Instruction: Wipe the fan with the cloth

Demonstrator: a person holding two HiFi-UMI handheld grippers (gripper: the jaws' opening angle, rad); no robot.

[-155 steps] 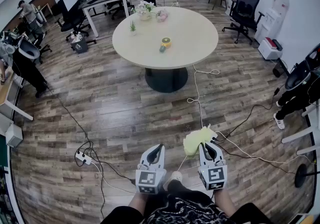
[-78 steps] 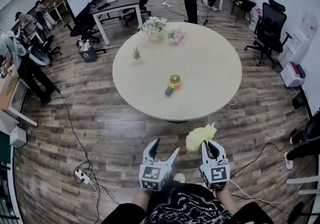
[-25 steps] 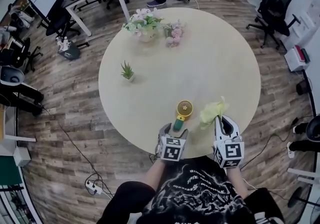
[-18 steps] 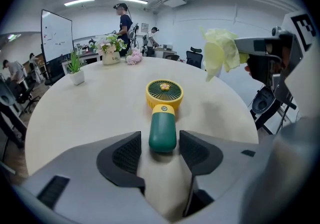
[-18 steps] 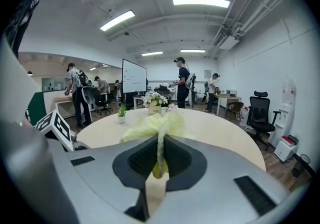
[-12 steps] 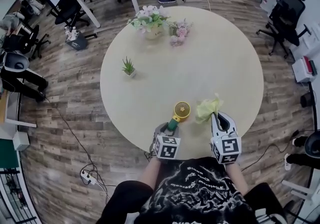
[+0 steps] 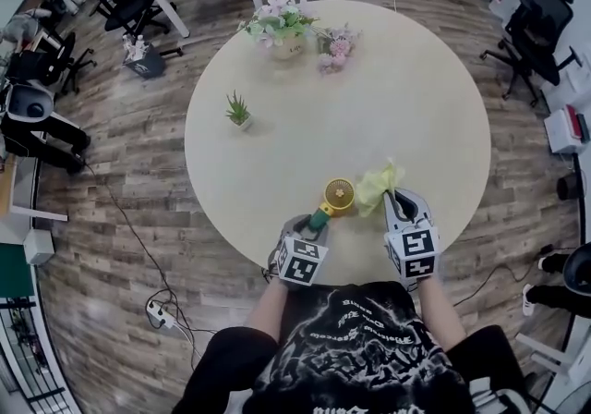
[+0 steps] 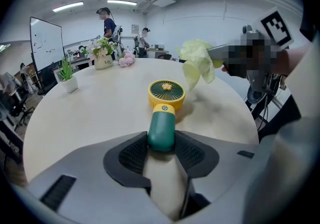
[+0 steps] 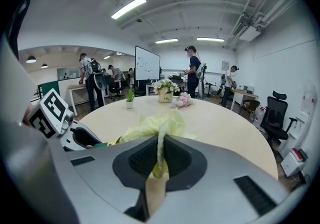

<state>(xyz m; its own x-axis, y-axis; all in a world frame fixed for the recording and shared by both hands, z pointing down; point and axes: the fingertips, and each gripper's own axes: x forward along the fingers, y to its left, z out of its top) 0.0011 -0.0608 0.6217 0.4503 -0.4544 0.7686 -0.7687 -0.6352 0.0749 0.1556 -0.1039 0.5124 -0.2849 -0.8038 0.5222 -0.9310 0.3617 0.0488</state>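
Task status: wiping not begun, by my reading. The set-up looks done, with both things in hand.

Left tool (image 7: 311,224), lower centre of the head view: jaws have just been closing. The green handle (image 7: 320,215) of the fan (image 7: 338,193) sits between them, pads pressed on either side. Gripping it. The fan is a small handheld type with a yellow head and a round grille (image 8: 166,88) facing up. It lies near the bottom edge of the round surface (image 7: 406,98), just below frame centre. The head seems to rest on the surface; cannot confirm.

Right tool (image 7: 398,206), lower right of centre: jaws closed on a fold of the pale yellow cloth (image 7: 375,186). The rest of it bunches loose past the tips.

Cloth vs fan: in the left gripper view the cloth hangs at upper right, above and beside the grille, with a clear gap. Near, not touching, so no stroke counted.

Left to do: bring the cloth down onto the grille and wipe the head, likely the rim and handle too. The whole of the wiping remains.

Containers, all in the upper part of the head view, well apart from the work:
- white pot (image 7: 284,46) holding a mixed bouquet (image 7: 275,19) of pale blooms and greenery.
- small white pot (image 7: 243,123), left of centre, holding a spiky green plant (image 7: 236,107).
- pink flower bunch (image 7: 334,44), just right of the bouquet; too small to tell whether it stands in anything.
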